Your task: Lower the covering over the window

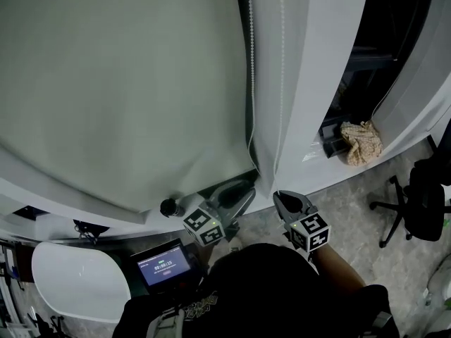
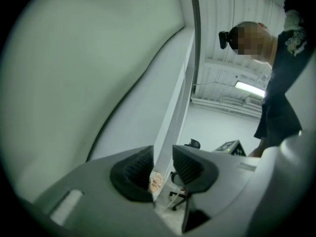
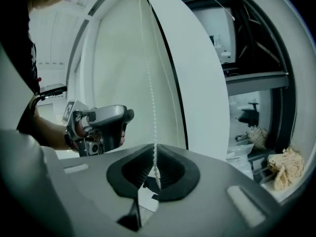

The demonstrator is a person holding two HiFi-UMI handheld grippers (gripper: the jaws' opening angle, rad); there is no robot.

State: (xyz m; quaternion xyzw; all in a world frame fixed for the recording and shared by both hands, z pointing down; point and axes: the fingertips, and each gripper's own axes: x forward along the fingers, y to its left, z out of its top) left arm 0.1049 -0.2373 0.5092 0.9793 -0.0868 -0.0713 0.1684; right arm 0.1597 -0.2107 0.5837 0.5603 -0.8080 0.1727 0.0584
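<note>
Pale window frames filled the background, with the blind (image 1: 120, 83) hanging close to the sill. The right gripper (image 3: 154, 171) was clamped on the bead chain (image 3: 149, 83), while the left gripper (image 2: 163, 171) stood open and empty. A slanted tug would probably let the thin chain slip through the pads, stalling the blind.

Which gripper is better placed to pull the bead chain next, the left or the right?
Right. The right gripper is shut on the chain, so it can probably pull at once. The left gripper is open, with no chain between its jaws.
</note>
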